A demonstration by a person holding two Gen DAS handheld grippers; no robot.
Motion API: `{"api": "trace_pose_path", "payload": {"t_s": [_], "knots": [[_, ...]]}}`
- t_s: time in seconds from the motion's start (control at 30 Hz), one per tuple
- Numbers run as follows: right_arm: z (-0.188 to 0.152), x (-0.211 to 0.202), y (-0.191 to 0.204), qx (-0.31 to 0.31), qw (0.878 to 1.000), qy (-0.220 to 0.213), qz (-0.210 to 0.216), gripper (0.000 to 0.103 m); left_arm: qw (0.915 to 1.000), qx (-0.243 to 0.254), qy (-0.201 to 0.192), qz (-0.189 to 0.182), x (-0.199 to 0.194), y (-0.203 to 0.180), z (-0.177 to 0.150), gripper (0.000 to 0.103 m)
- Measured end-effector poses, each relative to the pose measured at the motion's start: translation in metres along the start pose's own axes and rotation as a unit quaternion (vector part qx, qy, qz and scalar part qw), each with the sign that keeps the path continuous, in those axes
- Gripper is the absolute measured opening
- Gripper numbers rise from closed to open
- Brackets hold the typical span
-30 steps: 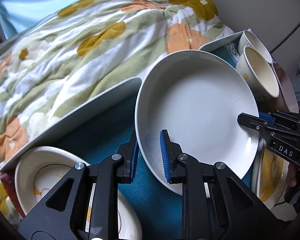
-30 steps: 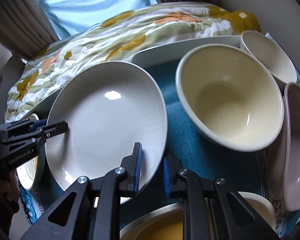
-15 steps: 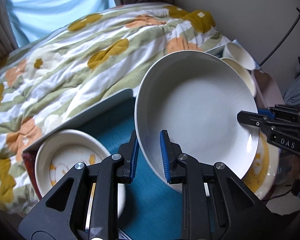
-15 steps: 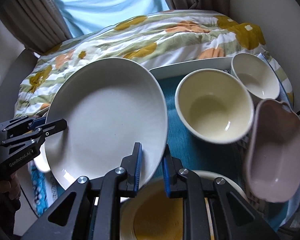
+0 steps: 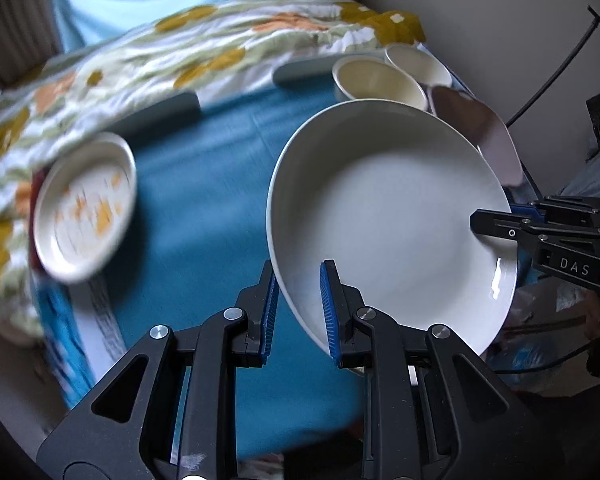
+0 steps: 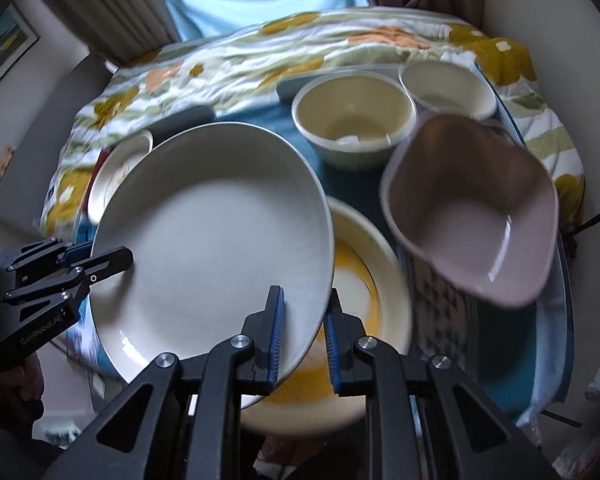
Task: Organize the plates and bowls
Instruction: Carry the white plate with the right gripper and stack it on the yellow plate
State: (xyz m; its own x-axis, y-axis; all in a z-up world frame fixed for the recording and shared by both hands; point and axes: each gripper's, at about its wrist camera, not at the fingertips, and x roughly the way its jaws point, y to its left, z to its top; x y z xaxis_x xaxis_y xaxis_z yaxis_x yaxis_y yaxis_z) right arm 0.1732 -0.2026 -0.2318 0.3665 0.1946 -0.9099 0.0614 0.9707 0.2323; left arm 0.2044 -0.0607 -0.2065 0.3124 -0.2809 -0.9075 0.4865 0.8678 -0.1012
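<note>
With the left gripper (image 5: 298, 308) and right gripper (image 6: 302, 334) each clamped on opposite rims of the plate (image 6: 216, 240), held above the yellow plate (image 6: 364, 280), both hands needed to move level together.

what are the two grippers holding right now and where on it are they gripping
Both hold the large white plate: the left gripper pinches one side of its rim, the right gripper the opposite side.

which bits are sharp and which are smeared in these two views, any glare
Left wrist view: the white plate and left gripper are sharp, the patterned plate is smeared, with a small glare at the rim. Right wrist view: the pink dish is blurred.
</note>
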Motion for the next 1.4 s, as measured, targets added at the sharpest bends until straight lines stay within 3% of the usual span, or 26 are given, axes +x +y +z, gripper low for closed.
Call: {"api": "trace_pose_path", "payload": {"t_s": [0.27,0.93,1.1,1.4], "knots": [[-0.034,-0.002,-0.035,-0.039,0.999,0.024,0.006,0.018,0.9976,-0.068,0.01,0.001,0.019,-0.046,-0.044,0.019],[-0.025,0.024,-0.047,-0.056,0.998,0.035,-0.013,0.017,0.9961,-0.08,0.029,0.024,0.072,-0.04,-0.024,0.019],[-0.025,0.024,-0.047,-0.051,0.998,0.034,-0.018,0.017,0.9969,-0.057,0.035,0.041,0.074,-0.044,-0.021,0.019],[-0.024,0.026,-0.044,-0.045,0.998,0.036,-0.026,0.017,0.9899,0.033,0.032,0.134,0.075,-0.07,-0.018,0.019]]}}
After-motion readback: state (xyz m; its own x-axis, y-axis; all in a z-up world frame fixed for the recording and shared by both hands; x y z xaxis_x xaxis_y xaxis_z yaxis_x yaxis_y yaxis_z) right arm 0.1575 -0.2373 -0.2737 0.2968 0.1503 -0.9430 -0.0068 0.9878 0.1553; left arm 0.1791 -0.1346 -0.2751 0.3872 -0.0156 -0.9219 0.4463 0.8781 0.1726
